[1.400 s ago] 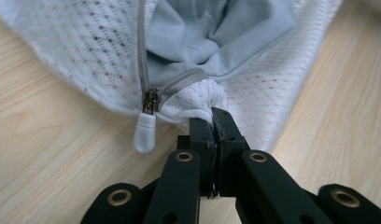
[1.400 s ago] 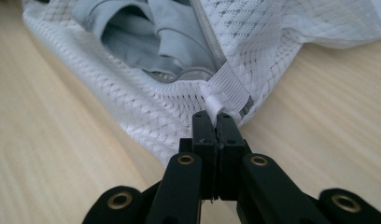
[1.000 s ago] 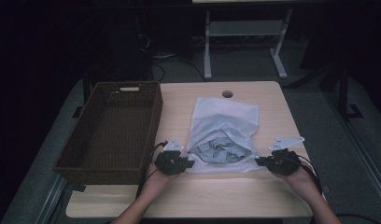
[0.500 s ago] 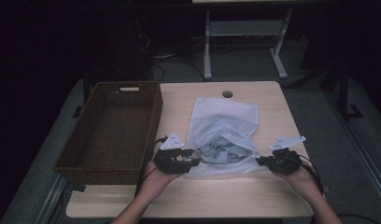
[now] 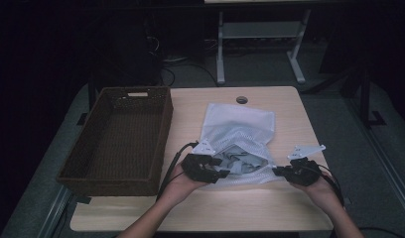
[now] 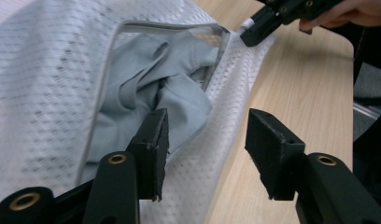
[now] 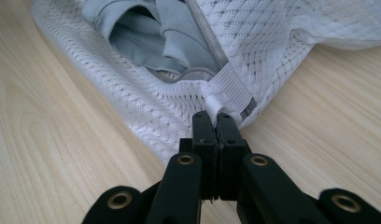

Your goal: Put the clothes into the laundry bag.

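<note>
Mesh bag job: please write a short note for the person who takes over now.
Left tongs: open, jaws have just been opening, nothing pressed between them, above the bag's mouth.
Right tongs: shut on the white tab at the corner of the mesh bag.
The bag lies on the table, mouth open, grey garment inside.
Wicker basket stands left of the bag.
Done: bag opened. Left, probably: take the garment out.

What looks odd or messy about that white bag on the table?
The white mesh laundry bag lies unzipped, grey clothing bunched in its mouth. The right tool pinches its corner tab; the left tool hovers open. Nothing is spilled or damaged.
</note>
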`<action>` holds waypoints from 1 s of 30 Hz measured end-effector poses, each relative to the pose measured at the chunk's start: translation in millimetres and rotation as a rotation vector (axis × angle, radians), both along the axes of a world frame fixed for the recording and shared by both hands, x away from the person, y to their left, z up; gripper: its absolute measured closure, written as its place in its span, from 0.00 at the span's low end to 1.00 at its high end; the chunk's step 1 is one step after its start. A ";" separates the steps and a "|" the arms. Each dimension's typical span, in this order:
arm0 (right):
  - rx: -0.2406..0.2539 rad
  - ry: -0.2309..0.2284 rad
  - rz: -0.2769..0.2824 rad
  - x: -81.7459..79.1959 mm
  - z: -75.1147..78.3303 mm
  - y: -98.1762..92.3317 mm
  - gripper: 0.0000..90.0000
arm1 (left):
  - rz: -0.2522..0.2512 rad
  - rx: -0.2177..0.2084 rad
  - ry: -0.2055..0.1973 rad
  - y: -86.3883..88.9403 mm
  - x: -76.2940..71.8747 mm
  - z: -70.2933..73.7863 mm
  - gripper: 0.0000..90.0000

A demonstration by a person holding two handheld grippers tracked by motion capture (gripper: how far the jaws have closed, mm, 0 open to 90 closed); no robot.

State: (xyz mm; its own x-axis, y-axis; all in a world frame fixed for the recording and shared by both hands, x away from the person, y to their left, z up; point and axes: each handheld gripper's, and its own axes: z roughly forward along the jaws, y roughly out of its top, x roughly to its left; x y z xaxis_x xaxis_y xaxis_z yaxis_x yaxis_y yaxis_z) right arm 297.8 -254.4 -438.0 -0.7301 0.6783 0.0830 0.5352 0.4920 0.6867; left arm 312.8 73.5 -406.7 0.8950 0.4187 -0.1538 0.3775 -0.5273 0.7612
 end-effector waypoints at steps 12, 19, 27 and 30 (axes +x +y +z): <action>0.003 0.001 0.003 0.8 0.0 -0.5 0.98 | -0.050 0.126 0.000 -32.9 14.8 -27.0 0.50; 0.002 0.002 -0.004 1.9 0.2 -3.5 0.98 | -0.025 0.182 0.002 -40.9 26.5 -39.5 0.85; 0.043 -0.012 -0.020 1.1 4.6 -6.5 0.87 | 0.010 0.115 0.014 -41.7 39.8 -28.9 0.92; 0.107 -0.038 0.001 -2.1 12.9 -2.6 0.74 | 0.031 0.070 0.026 -41.2 44.6 -29.4 0.92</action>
State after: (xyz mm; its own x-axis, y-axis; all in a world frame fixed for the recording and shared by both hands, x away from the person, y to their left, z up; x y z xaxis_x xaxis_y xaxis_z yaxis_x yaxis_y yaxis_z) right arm 295.7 -257.0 -425.1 -0.7345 0.6666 0.1269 0.5074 0.4154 0.7550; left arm 357.4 32.3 -436.1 0.8778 0.4563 -0.1457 0.4131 -0.5671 0.7125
